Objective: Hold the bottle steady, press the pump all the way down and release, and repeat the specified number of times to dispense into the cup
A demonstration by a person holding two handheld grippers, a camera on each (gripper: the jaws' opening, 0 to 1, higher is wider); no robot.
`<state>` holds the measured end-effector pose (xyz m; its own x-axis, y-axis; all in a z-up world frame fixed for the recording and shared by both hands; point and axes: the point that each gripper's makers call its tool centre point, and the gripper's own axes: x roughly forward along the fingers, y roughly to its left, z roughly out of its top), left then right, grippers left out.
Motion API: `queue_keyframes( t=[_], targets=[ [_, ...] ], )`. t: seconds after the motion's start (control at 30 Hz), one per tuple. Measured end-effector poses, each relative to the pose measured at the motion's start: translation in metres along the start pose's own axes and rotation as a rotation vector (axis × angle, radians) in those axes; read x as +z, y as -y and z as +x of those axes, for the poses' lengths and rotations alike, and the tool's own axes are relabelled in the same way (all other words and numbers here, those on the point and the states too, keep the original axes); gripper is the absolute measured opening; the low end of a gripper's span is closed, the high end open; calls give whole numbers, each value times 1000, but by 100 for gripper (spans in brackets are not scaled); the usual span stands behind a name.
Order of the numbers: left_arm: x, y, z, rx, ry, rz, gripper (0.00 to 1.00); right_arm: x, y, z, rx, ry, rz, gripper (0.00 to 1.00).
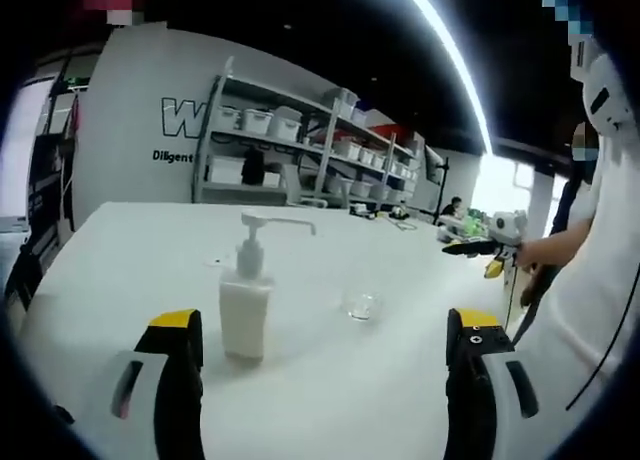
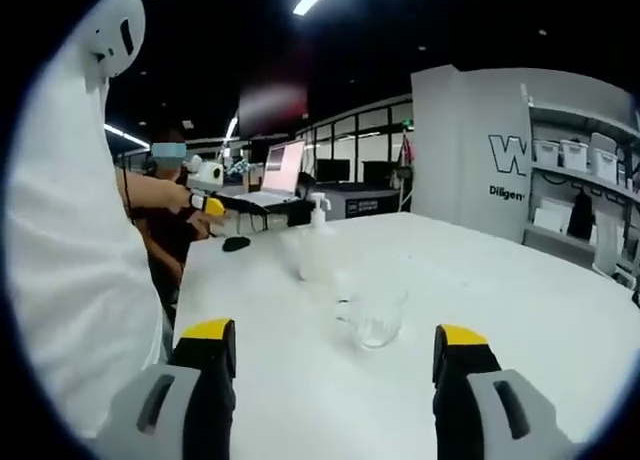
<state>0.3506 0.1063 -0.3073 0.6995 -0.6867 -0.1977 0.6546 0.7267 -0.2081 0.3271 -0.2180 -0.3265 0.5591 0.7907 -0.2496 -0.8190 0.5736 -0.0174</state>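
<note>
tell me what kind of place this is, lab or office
Likely a lab or workshop in an open office: metal shelving stacked with storage bins, a laptop on a desk, and a large white table.

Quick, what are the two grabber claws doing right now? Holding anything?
Left gripper: open, holding nothing; the pump bottle stands on the table ahead of it.
Right gripper: open, holding nothing; the glass cup sits ahead of it.

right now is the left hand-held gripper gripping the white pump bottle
No, the left hand-held gripper is open, and the white plastic pump bottle stands free on the white table beyond its jaws.
</note>
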Motion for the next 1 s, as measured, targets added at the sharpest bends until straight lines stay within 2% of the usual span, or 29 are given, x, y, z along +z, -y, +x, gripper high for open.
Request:
queue_keyframes(
  t=[0.03, 0.07, 0.1, 0.13, 0.17, 0.2, 0.23, 0.27, 0.3, 0.33, 0.37, 0.4, 0.43, 0.47, 0.53, 0.57, 0.6, 0.63, 0.67, 0.7, 0.73, 0.77, 0.8, 0.83, 0.87, 0.9, 0.97, 1.0],
  targets=[
    [0, 0, -1, -1, -6, -3, 100, 0, 2, -1, 2, 3, 0, 81],
    [1, -6, -3, 27, -10, 48, 100, 2, 6, -2, -7, 12, -19, 84],
    [5, -1, -3, -7, 12, 1, 100, 3, 7, -1, -2, 22, 11, 86],
    [3, -3, -3, 2, 0, 1, 100, -3, 9, -1, -2, -9, 34, 80],
    [5, -6, -5, 20, -2, 72, 100, -5, 12, -2, -5, -36, -50, 75],
    [6, -3, -5, 10, 11, 61, 100, 4, 8, 1, 13, 19, -56, 75],
    [9, -1, -4, 7, 32, 22, 100, 2, 11, 2, -3, 10, -14, 73],
    [11, 1, -4, 5, 37, 45, 100, 2, 12, 3, -10, 17, -23, 75],
    [12, 3, -4, 1, 42, 53, 100, 6, 19, 5, -48, 55, -4, 85],
    [12, 2, -5, 6, 51, 60, 100, 3, 27, 7, -91, 53, 51, 94],
    [11, 2, -5, 5, 45, 59, 100, 3, 26, 7, -77, 55, 33, 94],
    [10, 2, -6, 4, 50, 62, 100, 3, 25, 8, -72, 59, 45, 98],
    [9, 2, -7, 4, 44, 71, 100, 5, 30, 8, -98, 69, 49, 100],
    [9, 0, -8, 5, 48, 69, 100, 4, 30, 7, -96, 71, 90, 100],
    [6, -2, -9, 8, 39, 68, 100, 5, 30, 7, -98, 71, 66, 100],
    [7, -3, -10, 10, 45, 67, 100, 3, 32, 8, -115, 59, 140, 100],
    [5, -4, -10, 10, 35, 57, 100, 4, 31, 8, -113, 59, 129, 100],
    [4, -3, -10, 17, 28, 72, 100, 8, 33, 8, -121, 58, 34, 100],
    [2, -2, -10, 10, 26, 59, 100, 7, 29, 10, -102, 61, 98, 100],
    [1, -2, -9, 10, 24, 56, 100, 10, 30, 10, -108, 76, 125, 100],
    [-2, -2, -8, 11, 20, 58, 100, 14, 32, 10, -121, 77, 25, 100],
    [-5, -3, -7, 13, 6, 64, 100, 17, 28, 11, -93, 89, 16, 99],
    [-5, -3, -7, 12, 9, 64, 100, 16, 26, 11, -84, 90, 46, 97],
    [-4, 2, -3, 0, 23, 22, 100, 18, 29, 14, -100, 106, 71, 100],
    [-6, 2, -2, 5, 14, 42, 100, 14, 27, 18, -88, 76, 56, 99],
    [-10, 1, 0, 13, -6, 68, 100, 16, 25, 19, -82, 90, 51, 96],
    [-9, 6, 5, -4, 4, 26, 100, 16, 23, 21, -70, 90, 60, 94],
    [-9, 7, 7, -4, 3, 52, 100, 17, 23, 21, -67, 94, 44, 91]
  ],
)
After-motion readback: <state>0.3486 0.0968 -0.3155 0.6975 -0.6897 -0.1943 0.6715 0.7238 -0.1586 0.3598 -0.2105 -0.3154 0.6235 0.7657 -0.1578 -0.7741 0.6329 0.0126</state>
